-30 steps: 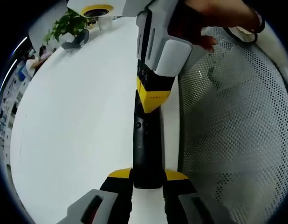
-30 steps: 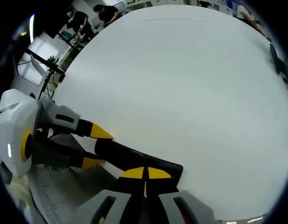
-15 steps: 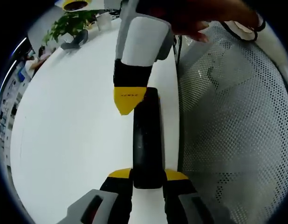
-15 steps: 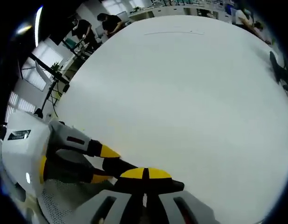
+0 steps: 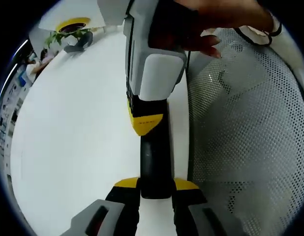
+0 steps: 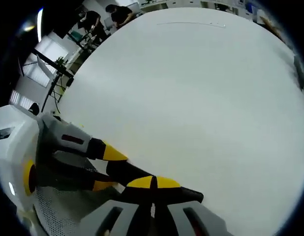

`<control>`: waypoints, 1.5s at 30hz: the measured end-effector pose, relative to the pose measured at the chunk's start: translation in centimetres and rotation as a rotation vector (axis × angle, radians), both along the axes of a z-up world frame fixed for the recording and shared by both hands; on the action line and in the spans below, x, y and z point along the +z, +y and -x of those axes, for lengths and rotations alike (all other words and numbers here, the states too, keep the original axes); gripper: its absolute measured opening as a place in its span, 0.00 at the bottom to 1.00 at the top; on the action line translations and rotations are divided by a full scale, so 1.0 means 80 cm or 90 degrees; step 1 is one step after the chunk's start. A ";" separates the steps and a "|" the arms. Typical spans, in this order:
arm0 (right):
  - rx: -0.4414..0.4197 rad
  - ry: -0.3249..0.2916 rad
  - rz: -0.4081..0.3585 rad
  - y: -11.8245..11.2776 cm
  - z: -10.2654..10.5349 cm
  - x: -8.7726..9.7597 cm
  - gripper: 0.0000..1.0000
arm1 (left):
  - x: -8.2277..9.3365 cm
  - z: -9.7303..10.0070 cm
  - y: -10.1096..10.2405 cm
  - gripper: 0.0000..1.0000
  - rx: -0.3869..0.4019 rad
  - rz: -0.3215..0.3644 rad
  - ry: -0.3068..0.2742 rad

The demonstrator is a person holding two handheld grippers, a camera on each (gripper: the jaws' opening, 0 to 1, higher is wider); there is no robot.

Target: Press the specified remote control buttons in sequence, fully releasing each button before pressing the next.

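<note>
Left hand-held gripper [image 5: 156,186]: two grey jaw arms with black fronts, yellow wedge pads at the tips, a red mark on one arm. Its body [image 6: 16,157] is a white shell with a yellow ring and a small blue light; arms grey, a red mark on the upper one, then black, yellow-tipped. Right hand-held gripper [image 6: 153,183]: same grey arms, yellow tips meeting at a thin seam; its white-grey housing [image 5: 157,69] has a black neck and yellow tip. Person's hand [image 5: 216,22]: dark band at the wrist.

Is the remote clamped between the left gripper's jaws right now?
Yes: in the left gripper view the black remote sits with its near end pinched between the left gripper's yellow-tipped jaws.
</note>
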State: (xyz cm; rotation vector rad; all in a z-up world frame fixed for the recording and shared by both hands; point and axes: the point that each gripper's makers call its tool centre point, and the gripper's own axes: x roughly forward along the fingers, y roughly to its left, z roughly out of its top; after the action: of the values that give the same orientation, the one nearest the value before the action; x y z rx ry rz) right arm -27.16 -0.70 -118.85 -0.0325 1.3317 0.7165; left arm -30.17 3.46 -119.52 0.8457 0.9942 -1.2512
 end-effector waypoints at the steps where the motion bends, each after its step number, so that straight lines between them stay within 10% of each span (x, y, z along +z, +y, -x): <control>1: 0.000 0.000 0.001 0.000 0.000 0.000 0.00 | 0.000 0.000 0.000 0.23 0.001 0.000 0.000; 10: 0.000 0.070 0.003 0.001 0.021 0.004 0.00 | 0.000 -0.001 0.000 0.23 0.005 -0.001 0.005; 45: -0.034 0.053 -0.003 0.000 0.004 -0.001 0.00 | 0.000 -0.002 -0.001 0.23 -0.002 -0.014 0.005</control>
State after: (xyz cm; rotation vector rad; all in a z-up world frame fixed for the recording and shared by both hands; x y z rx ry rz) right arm -27.47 -0.68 -118.91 0.0371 1.4051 0.6815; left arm -29.99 3.36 -119.54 0.8600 1.0142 -1.2485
